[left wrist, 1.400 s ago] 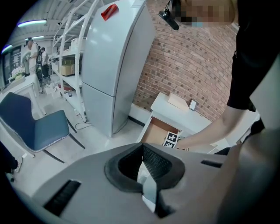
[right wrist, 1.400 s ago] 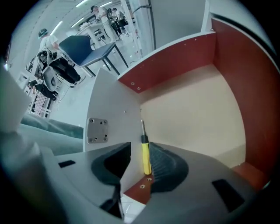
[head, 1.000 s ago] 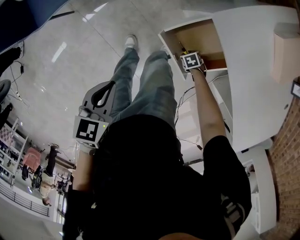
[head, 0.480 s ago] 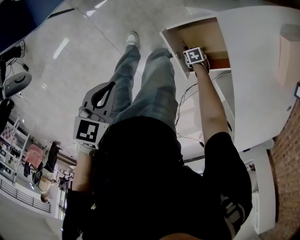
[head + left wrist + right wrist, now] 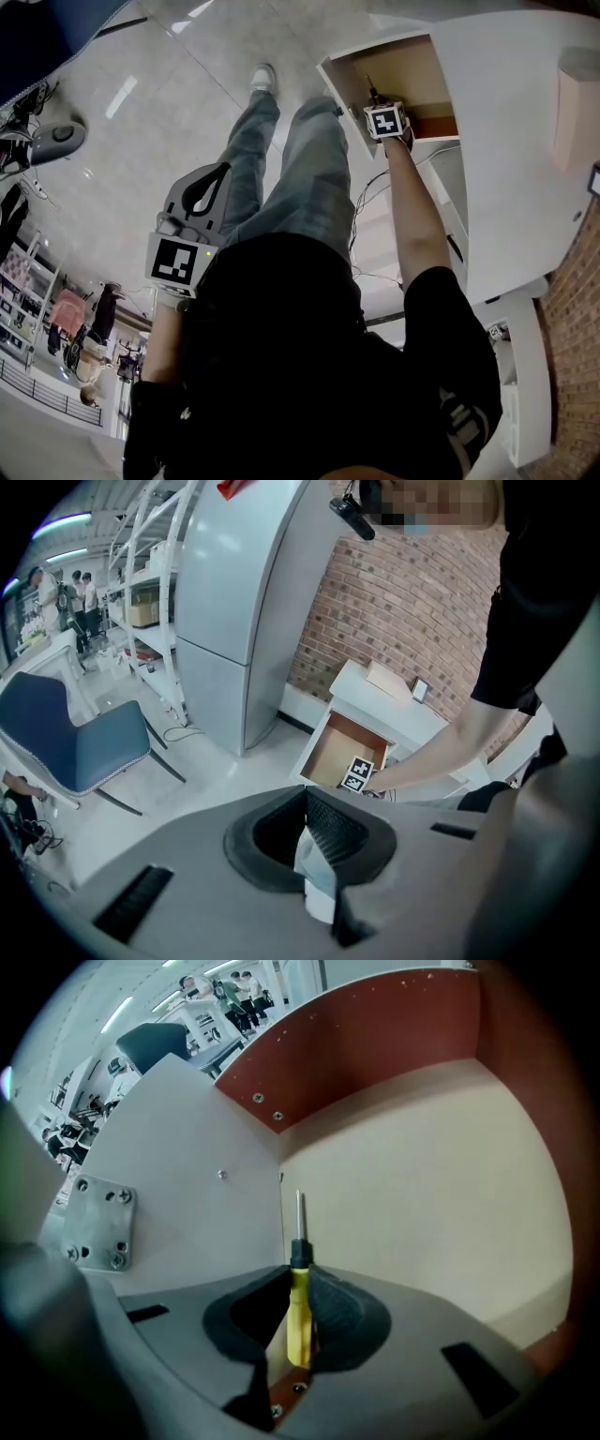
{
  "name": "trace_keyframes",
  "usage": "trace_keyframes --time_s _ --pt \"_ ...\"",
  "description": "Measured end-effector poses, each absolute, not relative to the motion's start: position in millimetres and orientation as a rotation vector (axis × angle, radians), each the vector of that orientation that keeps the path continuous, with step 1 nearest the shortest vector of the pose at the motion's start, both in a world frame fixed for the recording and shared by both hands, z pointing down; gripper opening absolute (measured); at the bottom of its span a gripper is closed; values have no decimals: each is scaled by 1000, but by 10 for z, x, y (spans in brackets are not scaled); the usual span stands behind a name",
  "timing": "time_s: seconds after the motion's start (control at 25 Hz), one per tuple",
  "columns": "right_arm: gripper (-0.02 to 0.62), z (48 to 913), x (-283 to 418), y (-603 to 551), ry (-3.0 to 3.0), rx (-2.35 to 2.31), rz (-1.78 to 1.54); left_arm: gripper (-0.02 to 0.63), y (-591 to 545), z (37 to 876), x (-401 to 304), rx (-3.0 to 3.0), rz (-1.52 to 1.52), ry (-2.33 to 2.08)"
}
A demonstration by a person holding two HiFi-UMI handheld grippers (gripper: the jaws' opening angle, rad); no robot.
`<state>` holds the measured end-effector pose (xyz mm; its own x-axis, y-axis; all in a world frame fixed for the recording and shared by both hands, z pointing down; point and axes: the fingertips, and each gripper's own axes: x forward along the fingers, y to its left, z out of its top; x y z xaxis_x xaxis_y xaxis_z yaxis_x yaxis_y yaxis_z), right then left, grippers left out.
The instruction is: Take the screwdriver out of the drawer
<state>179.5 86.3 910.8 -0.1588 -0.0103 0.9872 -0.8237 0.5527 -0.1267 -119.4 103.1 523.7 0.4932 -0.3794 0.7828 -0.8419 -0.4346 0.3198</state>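
Note:
A small screwdriver [image 5: 298, 1312] with a yellow handle, black collar and thin steel shaft stands between the pads of my right gripper [image 5: 298, 1274]. The jaws are closing, and both pads meet the handle near its collar. The gripper points straight down into the open wooden drawer [image 5: 422, 1166], next to its left wall. In the head view the right gripper [image 5: 384, 122] shows its marker cube over the drawer [image 5: 412, 70]. My left gripper [image 5: 217, 171] hangs shut and empty beside the person's left leg, far from the drawer. The left gripper view shows that gripper [image 5: 305, 794] with pads together.
The drawer juts from a white cabinet [image 5: 506, 141] by a brick wall [image 5: 572, 356]. A metal bracket [image 5: 97, 1222] is screwed to the drawer's white side panel. Cables [image 5: 370, 202] hang below the drawer. A blue chair [image 5: 75, 742] and a grey fridge [image 5: 234, 602] stand across the tiled floor.
The right gripper has stayed in the drawer's near left corner, shifting only slightly. The left gripper has not moved.

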Motion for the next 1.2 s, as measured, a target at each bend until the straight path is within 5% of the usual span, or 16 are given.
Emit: trace_keyframes --time_s 1.2 --pt "91 8592 1707 238 -1543 894 679 3 915 5113 -1238 2052 758 -1000"
